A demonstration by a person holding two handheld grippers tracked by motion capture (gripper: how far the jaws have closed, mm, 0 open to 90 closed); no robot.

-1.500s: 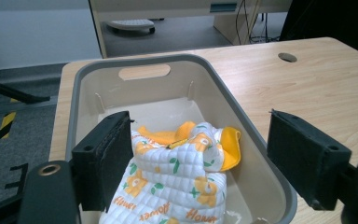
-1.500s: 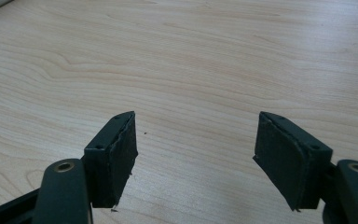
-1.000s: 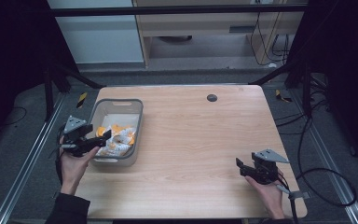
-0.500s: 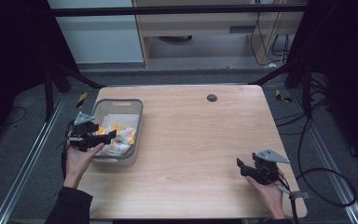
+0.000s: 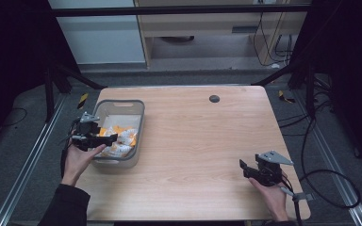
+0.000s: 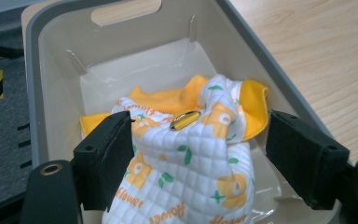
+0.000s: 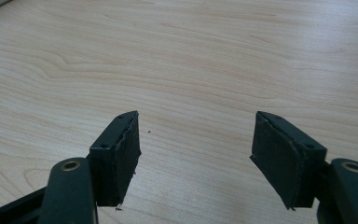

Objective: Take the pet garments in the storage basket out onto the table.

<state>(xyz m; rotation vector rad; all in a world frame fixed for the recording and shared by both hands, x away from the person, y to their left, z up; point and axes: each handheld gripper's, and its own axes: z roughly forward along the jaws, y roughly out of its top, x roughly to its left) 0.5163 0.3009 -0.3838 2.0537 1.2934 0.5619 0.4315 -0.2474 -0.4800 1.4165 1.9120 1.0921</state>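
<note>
Grey bin [image 5: 140,123] on L side of wooden table [image 5: 202,141], near L edge. Inside bin: quilted white cloth [image 6: 186,168] w/ orange flower print + orange lining, bunched up in middle of bin floor, piled toward the bin's near end. Small gold oval clip [image 6: 185,120] on top of cloth. L gripper [image 6: 200,135] over bin's near-L corner, reaching into bin, jaws spread wide, one either side of cloth; released, not clamped. L pad close against cloth, touching or not can't tell; R pad apart from it. L hand [image 5: 81,159] just outside bin's near-L wall. R gripper [image 5: 242,167] well apart from bin, far R near table's front edge, low over bare wood, jaws apart, nothing btwn them, released. R hand [image 5: 271,195] behind it at table edge. Small black disc [image 5: 214,98] on table, to the R of bin's far end, apart from it.
</note>
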